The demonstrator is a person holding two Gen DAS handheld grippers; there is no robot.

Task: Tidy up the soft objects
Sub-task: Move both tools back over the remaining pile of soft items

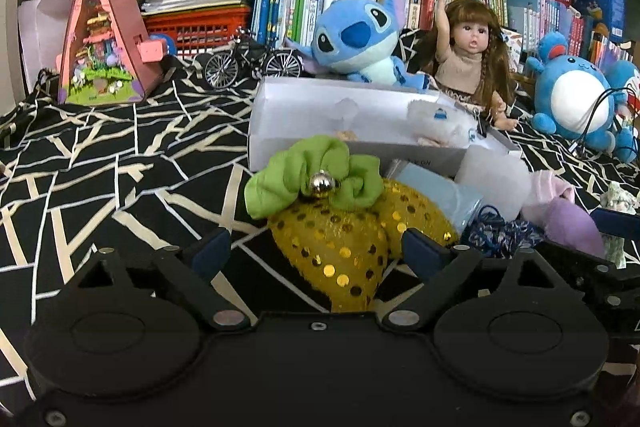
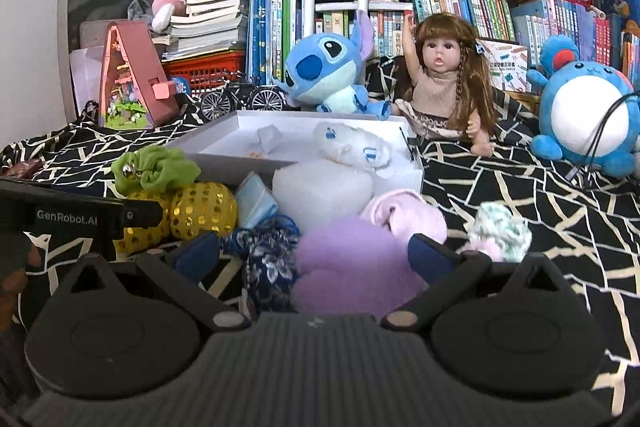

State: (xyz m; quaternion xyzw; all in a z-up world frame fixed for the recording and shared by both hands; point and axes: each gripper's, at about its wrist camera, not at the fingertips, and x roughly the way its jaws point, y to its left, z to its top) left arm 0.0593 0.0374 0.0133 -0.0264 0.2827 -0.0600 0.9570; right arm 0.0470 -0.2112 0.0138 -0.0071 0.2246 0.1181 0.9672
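Left gripper [image 1: 316, 247]: jaws spread wide, nothing gripped; yellow sequined toy [image 1: 340, 243] framed between them.
Right gripper [image 2: 316, 251]: jaws released wide; purple plush [image 2: 352, 267] lies between.
Writing: "GenRobot.AI" is read on the left gripper's body.
Toy: green ruffle, silver bell, laid before the white box [image 2: 224, 143] on the patterned cloth [image 1: 100, 155].

Black sheet [image 2: 520, 195] with cream line pattern covers the surface. On it: white box [image 2: 224, 163], yellow sequin toy [image 1: 340, 243], purple plush [image 2: 348, 267], Stitch plush [image 2: 320, 71], doll [image 2: 440, 83], model bicycle [image 1: 252, 63].
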